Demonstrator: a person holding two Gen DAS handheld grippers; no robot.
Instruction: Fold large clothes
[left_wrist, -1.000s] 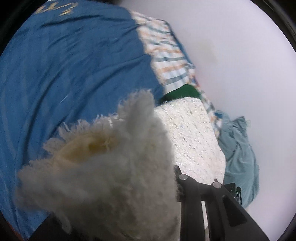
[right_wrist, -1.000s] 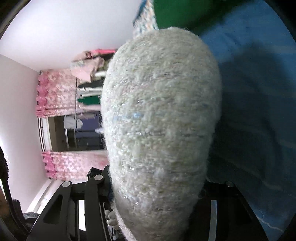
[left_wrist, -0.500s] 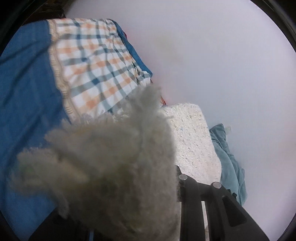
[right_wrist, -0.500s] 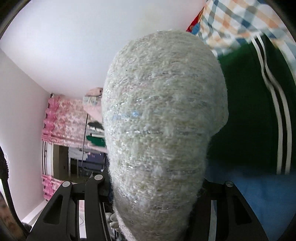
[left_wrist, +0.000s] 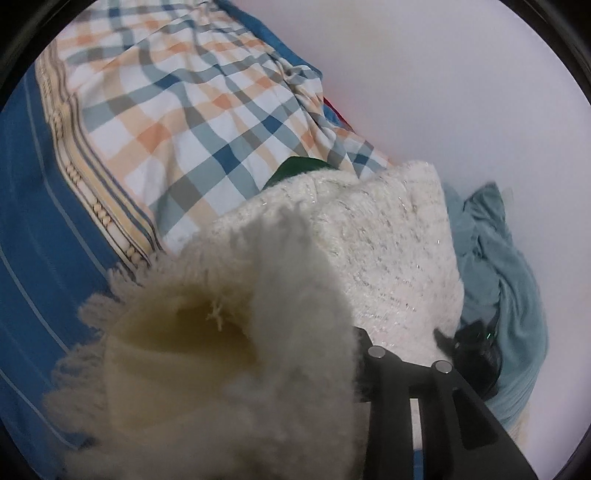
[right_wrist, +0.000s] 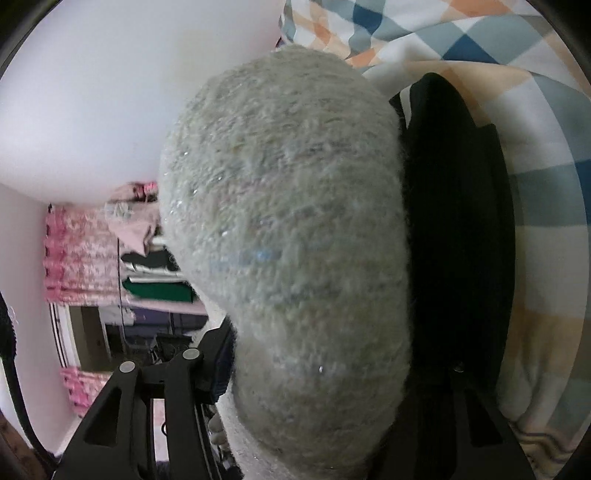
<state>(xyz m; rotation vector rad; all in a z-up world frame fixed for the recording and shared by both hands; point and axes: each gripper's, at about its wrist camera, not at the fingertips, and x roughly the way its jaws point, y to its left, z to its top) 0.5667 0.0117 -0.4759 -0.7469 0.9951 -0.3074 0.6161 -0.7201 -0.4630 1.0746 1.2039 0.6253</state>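
Observation:
A fluffy cream-white knitted garment (left_wrist: 388, 236) is held up between both grippers, stretched from one to the other. My left gripper (left_wrist: 314, 387) is shut on its fringed edge, which bunches up close to the camera and hides the left finger. In the right wrist view the same garment (right_wrist: 288, 229) fills the middle of the frame, and my right gripper (right_wrist: 295, 406) is shut on it; the fingertips are hidden by the knit.
A checked orange-and-blue quilt (left_wrist: 192, 110) lies on a blue sheet (left_wrist: 40, 229). A green garment (left_wrist: 299, 166) peeks out behind the white one. A teal cloth (left_wrist: 509, 280) lies by the white wall. A dark garment (right_wrist: 461, 229) and a clothes rack (right_wrist: 147, 258) show in the right wrist view.
Both grippers have carried the white garment from over the blue sheet toward the checked quilt and the wall. The dark garment now shows beside the right gripper.

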